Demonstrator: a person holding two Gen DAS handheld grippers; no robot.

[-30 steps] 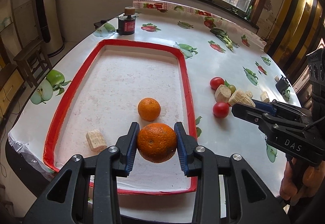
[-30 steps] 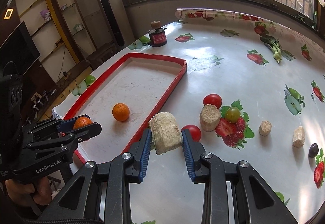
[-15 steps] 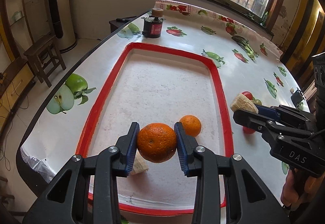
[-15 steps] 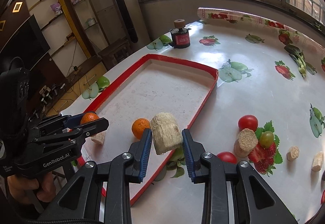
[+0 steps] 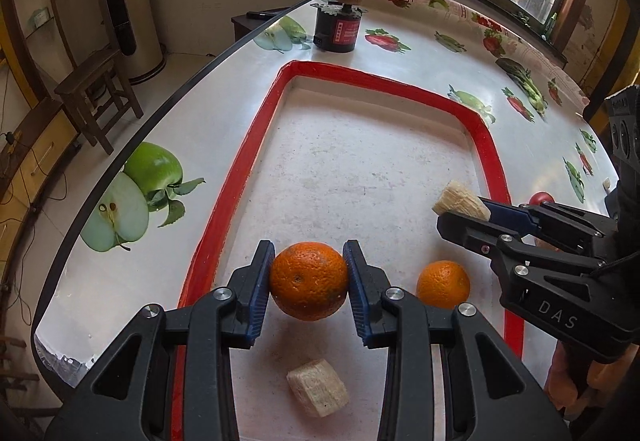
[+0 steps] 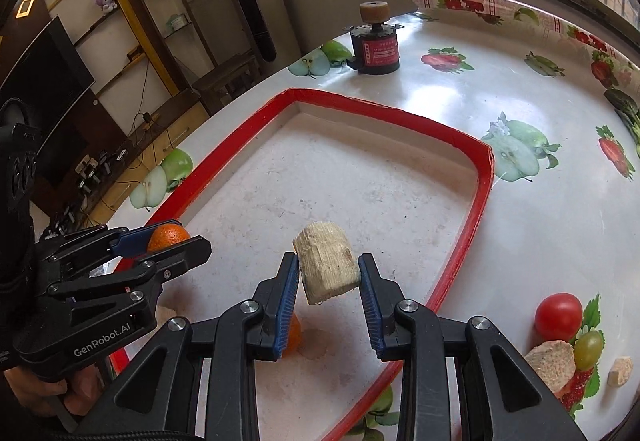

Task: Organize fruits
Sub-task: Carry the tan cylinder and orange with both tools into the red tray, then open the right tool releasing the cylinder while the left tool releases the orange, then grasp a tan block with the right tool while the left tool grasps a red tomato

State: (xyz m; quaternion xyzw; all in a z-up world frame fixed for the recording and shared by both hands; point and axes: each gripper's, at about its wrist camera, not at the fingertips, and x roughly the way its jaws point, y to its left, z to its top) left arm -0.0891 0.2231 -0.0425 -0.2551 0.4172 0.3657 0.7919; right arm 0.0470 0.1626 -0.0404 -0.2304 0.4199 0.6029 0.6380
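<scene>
My left gripper (image 5: 308, 283) is shut on a large orange (image 5: 308, 281) and holds it above the near end of the red-rimmed tray (image 5: 384, 81). A smaller orange (image 5: 443, 284) and a pale banana chunk (image 5: 318, 393) lie in the tray below. My right gripper (image 6: 328, 277) is shut on another pale banana chunk (image 6: 326, 267), held over the tray (image 6: 384, 113); it also shows in the left wrist view (image 5: 460, 203). The left gripper (image 6: 160, 237) appears at the left of the right wrist view.
A black motor with a cork-coloured wheel (image 5: 340, 25) stands beyond the tray's far end. A red tomato (image 6: 558, 315), a green grape (image 6: 588, 349) and more pale chunks (image 6: 550, 363) lie on the fruit-print tablecloth right of the tray. The table edge (image 5: 120, 165) runs along the left.
Both grippers have moved forward and leftward over the tray with their loads. The right gripper's chunk is now inside the tray's rim; the loose banana chunk now lies below my left gripper.
</scene>
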